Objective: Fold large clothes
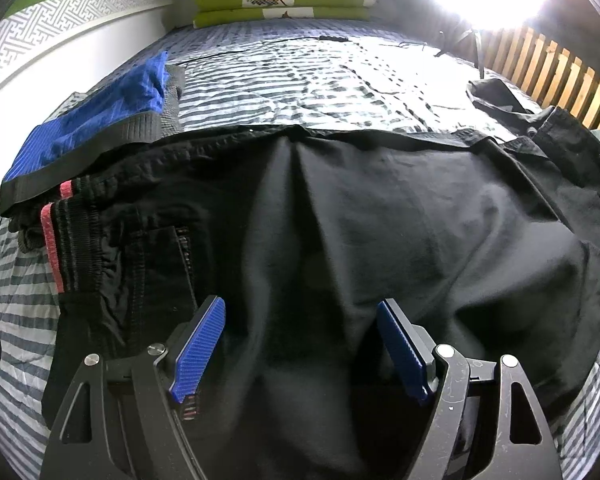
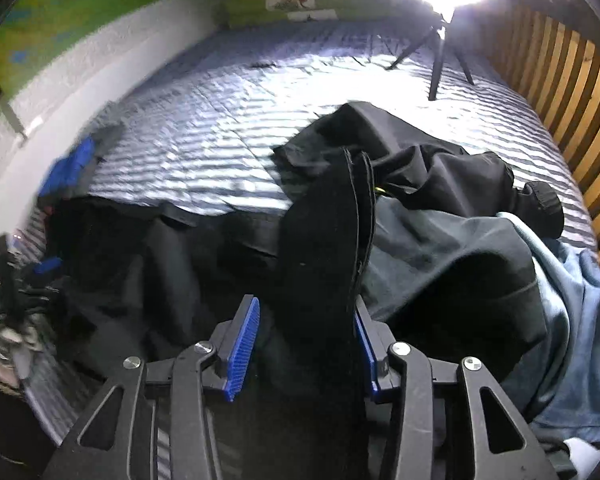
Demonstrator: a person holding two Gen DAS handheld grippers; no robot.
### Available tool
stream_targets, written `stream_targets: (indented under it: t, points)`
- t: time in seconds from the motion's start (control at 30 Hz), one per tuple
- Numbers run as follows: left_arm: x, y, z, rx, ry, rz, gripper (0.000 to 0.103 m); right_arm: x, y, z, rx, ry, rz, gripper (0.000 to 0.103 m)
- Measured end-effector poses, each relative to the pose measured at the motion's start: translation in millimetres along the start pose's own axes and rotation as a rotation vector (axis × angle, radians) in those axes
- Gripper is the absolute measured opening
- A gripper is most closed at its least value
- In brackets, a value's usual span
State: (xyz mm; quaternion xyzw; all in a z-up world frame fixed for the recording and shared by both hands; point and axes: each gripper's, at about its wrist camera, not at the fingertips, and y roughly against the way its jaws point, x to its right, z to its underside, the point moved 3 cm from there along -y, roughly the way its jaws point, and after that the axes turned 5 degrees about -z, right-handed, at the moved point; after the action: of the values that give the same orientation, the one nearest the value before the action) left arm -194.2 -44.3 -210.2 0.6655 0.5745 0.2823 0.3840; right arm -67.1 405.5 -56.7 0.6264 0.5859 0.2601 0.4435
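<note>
Two grippers over a bed (image 1: 300, 80) with a striped cover, both angled down at a pair of black trousers (image 1: 380, 208).

Left gripper (image 1: 300, 312): jaws wide, nothing clamped. Its blue pads (image 1: 198, 344) hover over the black cloth, which runs between and under them; I can't see either pad pressing on it. In the left wrist view the trousers lie spread across the near half of the bed, from 9 o'clock to 3 o'clock. Waistband with red stripes (image 1: 54, 240) sits at 9 o'clock. A blue garment with a black band (image 1: 100, 120) lies at 10 o'clock, touching the trousers' far edge.

Right gripper (image 2: 306, 312): jaws at a middling gap. A raised fold of black cloth with a stitched hem (image 2: 356, 208) stands up between them, running toward 12 o'clock. The fold lies against the right-hand pad; the left-hand pad (image 2: 242, 348) stands clear of it, so no clamp.

Right wrist view is blurred at the left side. More dark clothes (image 2: 440, 184) are heaped at 1 to 2 o'clock, a light blue garment (image 2: 572, 320) at 3 to 4 o'clock.

Far end of the bed: a stack of folded green blankets (image 1: 284, 4), a bright lamp on a tripod (image 2: 440, 52), a wooden slatted rail (image 2: 560, 92) at the right.
</note>
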Motion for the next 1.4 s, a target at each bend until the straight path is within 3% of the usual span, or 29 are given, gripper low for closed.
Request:
stream_targets:
  t: [0.03,0.07,0.1,0.17,0.23,0.3,0.37,0.47,0.6,0.77,0.83,0.93,1.03,1.07,1.13,1.2,1.27,1.33,1.4]
  points:
    - [-0.2,-0.1,0.1,0.000,0.001,0.000,0.081,3.3,-5.5,-0.2,-0.008,-0.010,0.022,0.034]
    - [-0.4,0.0,0.1,0.001,0.004,0.000,0.081,6.6,-11.3,0.3,-0.020,-0.020,0.053,0.014]
    - [-1.1,0.2,0.0,0.003,0.008,0.002,0.081,9.5,-14.8,1.7,-0.033,-0.029,0.089,0.003]
    - [-3.3,0.2,-0.6,0.003,0.014,0.001,0.081,12.0,-8.0,5.3,-0.014,-0.052,0.113,0.003]
    - [-4.9,-0.8,-0.3,0.003,0.017,-0.005,0.081,18.2,20.0,9.6,0.071,-0.089,0.084,0.003]
    - [-3.1,-2.7,0.1,0.000,0.009,-0.006,0.081,44.6,38.8,16.4,0.133,-0.207,0.040,0.003]
    - [0.8,-4.7,0.5,0.000,-0.002,-0.002,0.081,68.4,29.1,26.7,0.102,-0.302,0.030,0.003]
    - [5.9,-6.1,-0.6,0.008,-0.021,-0.027,0.081,66.3,11.6,30.7,0.057,-0.264,0.114,0.003]
    - [3.7,-9.9,-2.5,0.021,-0.011,-0.040,0.082,60.9,21.5,13.3,0.126,-0.236,0.104,0.003]
    - [7.6,-7.0,-5.9,0.023,-0.018,-0.036,0.082,46.6,-8.6,4.1,0.049,-0.017,0.321,0.003]
    - [9.1,-0.6,-7.4,0.035,-0.022,-0.027,0.082,41.8,-8.9,3.4,0.026,-0.016,0.337,0.005]
    - [6.6,14.8,-8.3,0.060,-0.018,-0.022,0.082,40.5,18.6,2.7,0.091,-0.056,0.360,0.018]
    - [2.6,28.7,-11.1,0.080,-0.015,-0.004,0.082,20.4,56.9,8.2,0.206,-0.049,0.410,0.018]
    - [3.5,32.7,-11.0,0.082,-0.016,0.014,0.082,0.0,67.7,11.9,0.245,-0.024,0.370,0.018]
    - [9.0,34.6,-10.0,0.080,-0.028,0.048,0.082,-35.5,67.6,14.6,0.234,0.012,0.228,0.018]
    - [23.0,32.6,-6.6,0.064,-0.065,0.090,0.082,-87.5,43.2,19.4,0.160,0.078,0.046,0.018]
    - [39.1,27.5,-0.6,0.051,-0.128,0.099,0.082,-139.9,1.2,28.8,0.053,0.160,-0.080,0.018]
    - [46.4,15.5,2.0,0.036,-0.157,0.058,0.082,-172.4,-34.0,37.9,-0.017,0.212,-0.146,0.017]
    - [47.5,-3.6,3.1,0.030,-0.176,-0.056,0.088,-195.9,-75.4,42.2,-0.063,0.258,-0.145,0.017]
